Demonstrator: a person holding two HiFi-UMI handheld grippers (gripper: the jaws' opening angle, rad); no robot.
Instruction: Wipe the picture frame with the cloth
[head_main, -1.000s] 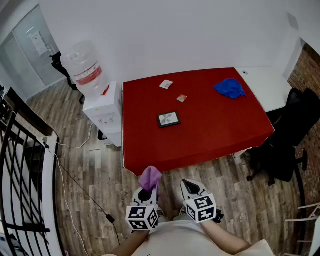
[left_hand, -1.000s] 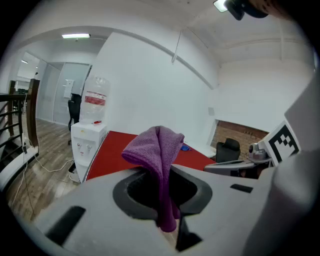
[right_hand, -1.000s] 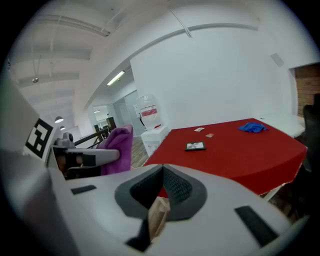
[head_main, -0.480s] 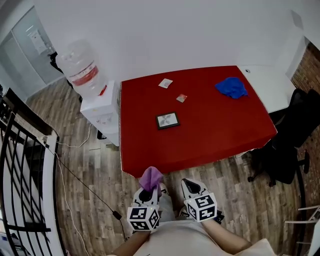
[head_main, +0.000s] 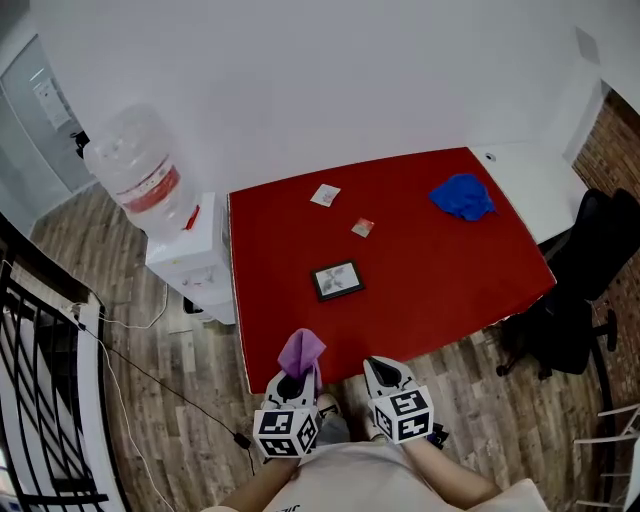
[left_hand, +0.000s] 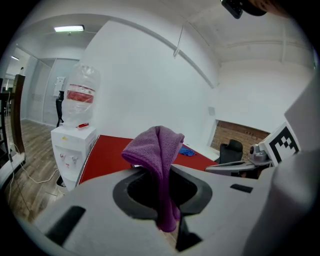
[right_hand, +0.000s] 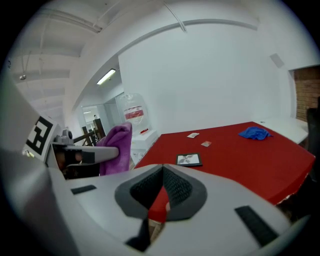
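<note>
Purple cloth (head_main: 301, 352) stands pinched in the left hand-held gripper (head_main: 296, 382), ready for wiping; the right hand-held gripper (head_main: 381, 374) is closed, empty (perhaps free to steady). The picture frame (head_main: 337, 280) lies flat on the red bench (head_main: 440, 270), well ahead.

The head view looks steeply down from above, table (head_main: 440, 270) at 12 o'clock. Both gripper views sit low, facing along their jaws across it. All share the far blue cloth (head_main: 462, 197); head and right gripper views also the frame (head_main: 337, 280).
</note>
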